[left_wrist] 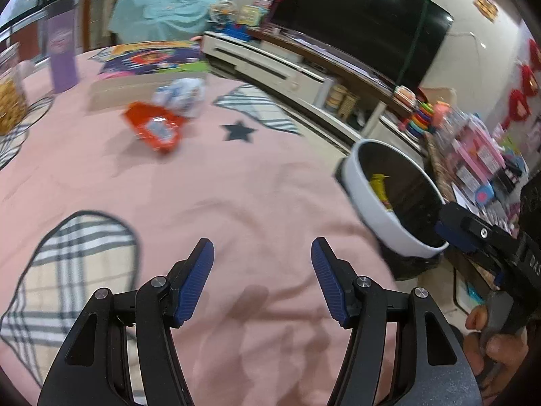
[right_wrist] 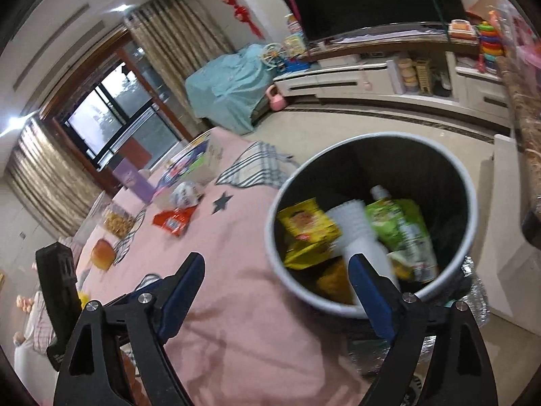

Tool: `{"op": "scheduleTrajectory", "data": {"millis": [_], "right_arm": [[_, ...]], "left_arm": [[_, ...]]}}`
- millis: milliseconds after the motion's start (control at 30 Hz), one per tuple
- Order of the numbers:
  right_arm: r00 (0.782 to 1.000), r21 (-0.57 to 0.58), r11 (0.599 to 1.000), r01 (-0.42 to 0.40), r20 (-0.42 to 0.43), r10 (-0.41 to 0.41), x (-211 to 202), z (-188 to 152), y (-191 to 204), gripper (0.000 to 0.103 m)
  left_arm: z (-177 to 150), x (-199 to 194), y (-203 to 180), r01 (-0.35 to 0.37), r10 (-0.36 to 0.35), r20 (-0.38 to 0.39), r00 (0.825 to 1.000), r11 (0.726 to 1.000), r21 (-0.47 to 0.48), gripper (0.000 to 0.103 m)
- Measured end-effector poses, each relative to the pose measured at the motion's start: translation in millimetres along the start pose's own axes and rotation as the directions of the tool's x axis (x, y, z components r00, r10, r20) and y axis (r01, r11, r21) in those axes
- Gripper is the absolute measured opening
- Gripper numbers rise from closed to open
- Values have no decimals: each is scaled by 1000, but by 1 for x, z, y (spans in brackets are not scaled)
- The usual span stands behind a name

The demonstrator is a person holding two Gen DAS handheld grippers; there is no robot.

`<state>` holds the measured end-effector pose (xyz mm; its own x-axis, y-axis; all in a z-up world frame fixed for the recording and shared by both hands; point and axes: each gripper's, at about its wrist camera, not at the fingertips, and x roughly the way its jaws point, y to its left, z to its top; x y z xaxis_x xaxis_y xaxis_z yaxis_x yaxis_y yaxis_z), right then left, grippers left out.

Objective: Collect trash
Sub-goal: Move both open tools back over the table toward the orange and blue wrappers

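Note:
My left gripper [left_wrist: 262, 247] is open over the pink tablecloth [left_wrist: 209, 186] with nothing between its blue pads. Farther along the table lie an orange wrapper [left_wrist: 154, 127] and a crumpled white-and-blue wrapper [left_wrist: 182, 93]. The white trash bin [left_wrist: 372, 209] stands at the table's right edge, and a finger [left_wrist: 453, 230] of the right gripper reaches over its rim. My right gripper [right_wrist: 275, 264] is open above the near rim of the bin [right_wrist: 470, 203]. Inside lie a yellow packet [right_wrist: 307, 226], a blurred white bottle [right_wrist: 358, 233] and a green pouch [right_wrist: 402, 226]. No pad presses on them.
A purple box [left_wrist: 62, 57], a flat cardboard box [left_wrist: 135, 84] and a jar of biscuits [right_wrist: 116, 223] stand at the table's far side, with a bun [right_wrist: 101, 253] nearer. A low TV cabinet [left_wrist: 270, 64] runs beyond. A hand [left_wrist: 490, 338] holds the right gripper.

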<state>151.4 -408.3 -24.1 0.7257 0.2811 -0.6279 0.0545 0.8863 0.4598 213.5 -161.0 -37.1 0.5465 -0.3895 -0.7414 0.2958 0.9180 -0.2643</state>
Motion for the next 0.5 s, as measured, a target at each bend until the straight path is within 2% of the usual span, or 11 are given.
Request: {"op": "scheduleTrajectory", "data": {"millis": [233,500], "right_arm": [[999,-53,998,-32,-37,30,20,-17,35,89],[996,-95,993,-76,-62,71,43,-27,63,89]], "left_arm": [[-12,-14,45,-34,35,6,999,997,-75,61],[-15,-23,76,-65,68,12,998,990,-128,61]]}}
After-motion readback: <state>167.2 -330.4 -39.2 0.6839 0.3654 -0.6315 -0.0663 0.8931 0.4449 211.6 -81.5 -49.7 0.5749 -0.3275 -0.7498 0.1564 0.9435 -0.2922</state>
